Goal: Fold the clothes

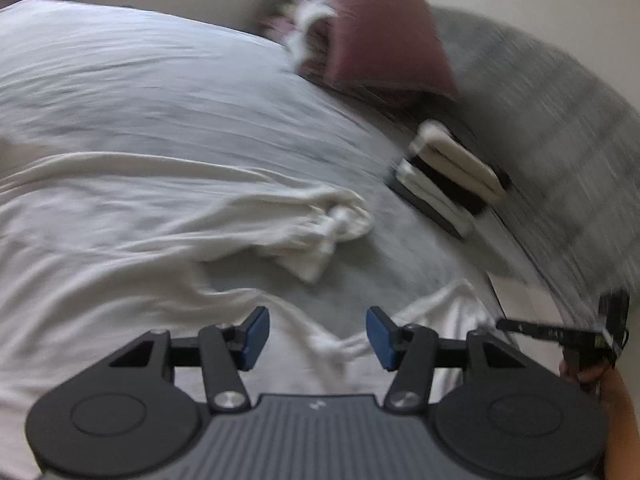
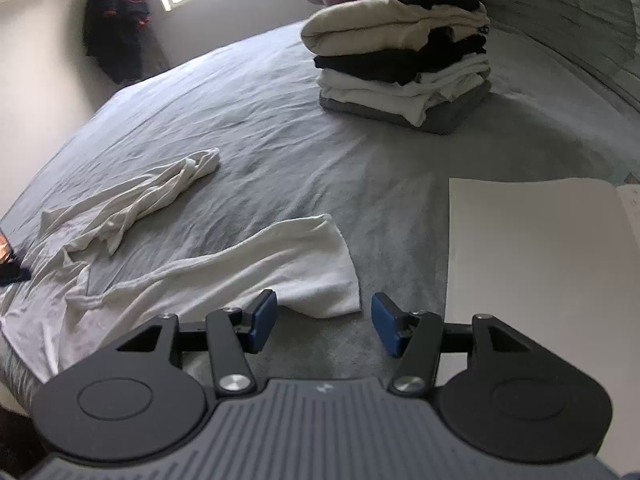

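A white long-sleeved garment [image 2: 168, 264] lies unfolded and rumpled on the grey bed [image 2: 280, 128], both sleeves stretched away. The left hand-held gripper [image 1: 318, 338] and right hand-held gripper [image 2: 324, 326] hover above it, jaws spread, empty. A stack of folded clothes [image 2: 404, 64] sits farther back; a white sheet [image 2: 540, 264] lies at right.

- Left gripper [image 1: 318, 334], jaws apart, above a rumpled white shirt [image 1: 140, 208].
- Grey bedsheet [image 1: 180, 92] underneath.
- Folded clothes stack [image 1: 448, 176] and pink pillow [image 1: 380, 28] beyond.
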The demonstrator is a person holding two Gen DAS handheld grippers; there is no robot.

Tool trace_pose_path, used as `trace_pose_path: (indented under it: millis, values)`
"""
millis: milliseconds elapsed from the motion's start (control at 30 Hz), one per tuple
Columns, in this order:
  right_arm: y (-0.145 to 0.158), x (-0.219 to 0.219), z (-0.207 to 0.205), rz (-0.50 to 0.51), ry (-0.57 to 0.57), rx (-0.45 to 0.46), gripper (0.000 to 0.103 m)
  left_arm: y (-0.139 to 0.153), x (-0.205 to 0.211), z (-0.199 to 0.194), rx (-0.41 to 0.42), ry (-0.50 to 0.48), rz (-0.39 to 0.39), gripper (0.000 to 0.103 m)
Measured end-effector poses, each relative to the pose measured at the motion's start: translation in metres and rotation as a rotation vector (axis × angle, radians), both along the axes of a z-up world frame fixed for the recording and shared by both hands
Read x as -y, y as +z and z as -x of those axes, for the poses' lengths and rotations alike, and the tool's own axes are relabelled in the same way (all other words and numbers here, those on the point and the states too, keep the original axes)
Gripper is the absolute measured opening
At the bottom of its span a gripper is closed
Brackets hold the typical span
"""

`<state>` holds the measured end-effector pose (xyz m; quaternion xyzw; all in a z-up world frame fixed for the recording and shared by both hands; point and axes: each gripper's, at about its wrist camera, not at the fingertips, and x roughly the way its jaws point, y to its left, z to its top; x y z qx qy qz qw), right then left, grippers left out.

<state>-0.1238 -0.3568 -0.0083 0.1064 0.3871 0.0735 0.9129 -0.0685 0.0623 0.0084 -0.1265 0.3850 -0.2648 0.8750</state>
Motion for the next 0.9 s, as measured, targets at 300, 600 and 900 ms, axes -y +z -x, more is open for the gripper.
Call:
trace_pose_path:
  millis: [300,600,900]
  values:
    - [-0.012,0.001,0.006,0.034,0.068,0.011,0.055,-0.020,0.116,-0.030,-0.042,-0.188,-0.096,0.055]
    - [-0.017,0.005,0.015,-0.006,0.118,0.027,0.055,-0.039,0.203,-0.067,-0.027,-0.261,-0.143,0.062]
    - [-0.018,0.019,0.012,-0.109,0.094,0.028,0.053,-0.040,0.250,-0.092,-0.028,-0.316,-0.138,0.060]
